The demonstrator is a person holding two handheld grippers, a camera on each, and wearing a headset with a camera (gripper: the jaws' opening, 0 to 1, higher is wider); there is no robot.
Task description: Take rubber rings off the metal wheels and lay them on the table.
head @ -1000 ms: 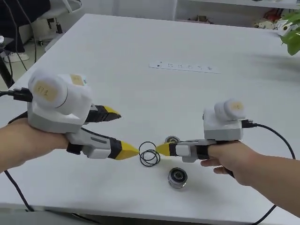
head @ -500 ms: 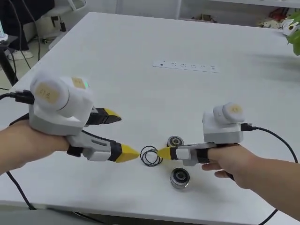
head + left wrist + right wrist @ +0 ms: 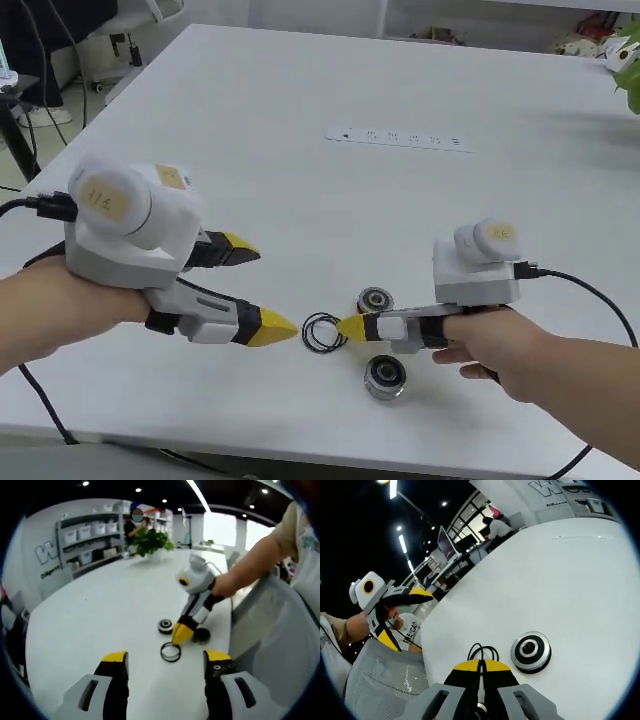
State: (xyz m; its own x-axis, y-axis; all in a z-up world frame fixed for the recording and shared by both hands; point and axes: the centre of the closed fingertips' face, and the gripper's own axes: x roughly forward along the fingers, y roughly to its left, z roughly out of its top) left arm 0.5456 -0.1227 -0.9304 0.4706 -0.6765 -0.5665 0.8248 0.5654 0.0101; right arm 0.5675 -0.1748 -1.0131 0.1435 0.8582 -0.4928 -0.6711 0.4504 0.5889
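Laying the rubber rings flat on the table looks like the step in hand. They lie at the tip of the right claw, whose jaws are pressed together; whether it pinches one I cannot tell. The left claw, spread wide and empty, hovers just across them. With one metal wheel beyond the right claw and the second wheel nearer, release low and withdraw straight between them.

we count two metal wheels, two black rubber rings, two tongs and one power strip.
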